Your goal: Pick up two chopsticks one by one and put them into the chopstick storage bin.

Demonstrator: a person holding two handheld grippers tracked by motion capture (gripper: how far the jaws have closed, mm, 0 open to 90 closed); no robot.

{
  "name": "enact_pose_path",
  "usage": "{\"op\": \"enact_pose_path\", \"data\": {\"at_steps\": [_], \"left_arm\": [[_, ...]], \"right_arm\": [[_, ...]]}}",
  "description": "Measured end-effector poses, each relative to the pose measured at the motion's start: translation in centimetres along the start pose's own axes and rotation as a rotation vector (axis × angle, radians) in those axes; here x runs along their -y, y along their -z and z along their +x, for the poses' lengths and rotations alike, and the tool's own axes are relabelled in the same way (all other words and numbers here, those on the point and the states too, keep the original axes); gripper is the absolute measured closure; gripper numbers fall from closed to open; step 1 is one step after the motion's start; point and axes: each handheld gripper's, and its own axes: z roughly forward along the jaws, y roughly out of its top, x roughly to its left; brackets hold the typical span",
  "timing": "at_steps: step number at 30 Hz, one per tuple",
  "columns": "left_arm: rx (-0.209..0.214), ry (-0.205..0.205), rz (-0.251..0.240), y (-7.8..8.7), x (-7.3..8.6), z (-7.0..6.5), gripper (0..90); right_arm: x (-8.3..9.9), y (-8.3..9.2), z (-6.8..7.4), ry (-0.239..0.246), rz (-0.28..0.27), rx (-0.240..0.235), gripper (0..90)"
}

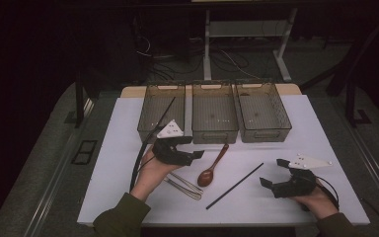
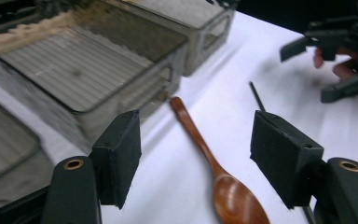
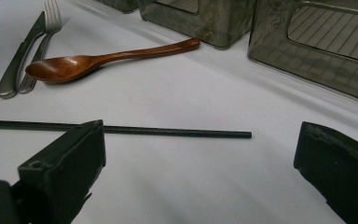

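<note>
- While my left gripper hangs over the middle of the table, its jaws stand apart with nothing between the pads; in the left gripper view the wooden spoon lies on the white surface below the gap, untouched.
- I see the spoon near the table's centre, just in front of the middle bin, its handle tip close to that bin's front wall and its bowl toward my near edge.
- My right gripper rests low near the near right corner, jaws spread wide and empty; in the right gripper view the thin black stick lies on the surface just beyond them, crossing behind the left jaw without touching either pad.
- That stick runs slantwise between the two grippers, one end toward the near edge, the other toward the right bin.
- A metal fork and knife lie side by side by my left hand, just left of the spoon's bowl.
- Three clear ribbed bins sit in a row along the far edge; the left bin is partly crossed by my left gripper's cable.
- My right hand holds its gripper close to the near edge.
</note>
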Motion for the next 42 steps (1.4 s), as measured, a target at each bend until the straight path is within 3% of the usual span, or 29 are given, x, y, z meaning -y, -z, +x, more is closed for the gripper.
{"op": "enact_pose_path", "data": {"at_steps": [9,16,23,32,42], "left_arm": [[0.038,-0.033,0.011,-0.9,1.8,-2.4,38.1],[0.082,-0.037,0.018,-1.6,2.7,-4.3,46.3],[0.12,-0.03,0.057,-2.8,3.9,-6.1,56.1],[0.145,-0.04,0.133,-5.0,5.1,-7.1,68.6],[0.159,-0.041,0.174,-6.4,5.6,-8.1,76.4]], "right_arm": [[0.0,0.1,0.0,0.001,0.001,0.002,1.5],[0.0,0.0,0.0,0.003,0.0,-0.001,1.5],[0.0,0.0,0.0,0.003,0.002,0.0,1.5],[0.0,0.1,0.0,0.005,0.002,0.002,1.5],[0.0,0.0,-0.1,0.006,0.005,0.003,1.5]]}}
